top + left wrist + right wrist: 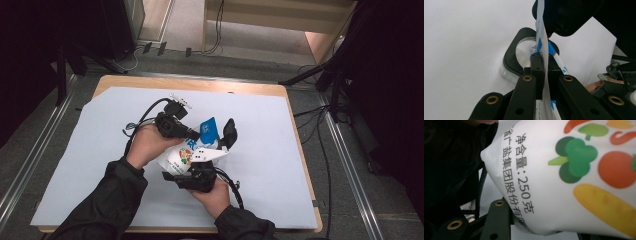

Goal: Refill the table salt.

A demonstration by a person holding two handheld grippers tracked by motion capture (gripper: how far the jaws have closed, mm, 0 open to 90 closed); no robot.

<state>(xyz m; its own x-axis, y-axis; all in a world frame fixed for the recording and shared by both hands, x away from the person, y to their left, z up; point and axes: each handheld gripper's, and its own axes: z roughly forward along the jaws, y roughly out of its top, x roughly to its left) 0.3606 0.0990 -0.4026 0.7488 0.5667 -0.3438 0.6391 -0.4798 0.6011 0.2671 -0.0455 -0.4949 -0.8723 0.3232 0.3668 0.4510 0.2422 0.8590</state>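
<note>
Left gripper (pixel 541 62) pinches the top edge of the white plastic pouch with vegetable print (pixel 182 156); right gripper (pixel 196 176) grips its near, bottom end. Step: pouch held between 2 grippers over the pale blue table sheet (pixel 270 150). Next probably needs steady pull without tearing.

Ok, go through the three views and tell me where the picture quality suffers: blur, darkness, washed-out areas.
High view: room edges sink into black, white table cover evenly lit, bag small and soft. Left gripper view: cover nearly blown out, jaws dark, the thin bag edge fairly sharp. Right gripper view: bag's print readable though slightly soft, left side dark.
</note>
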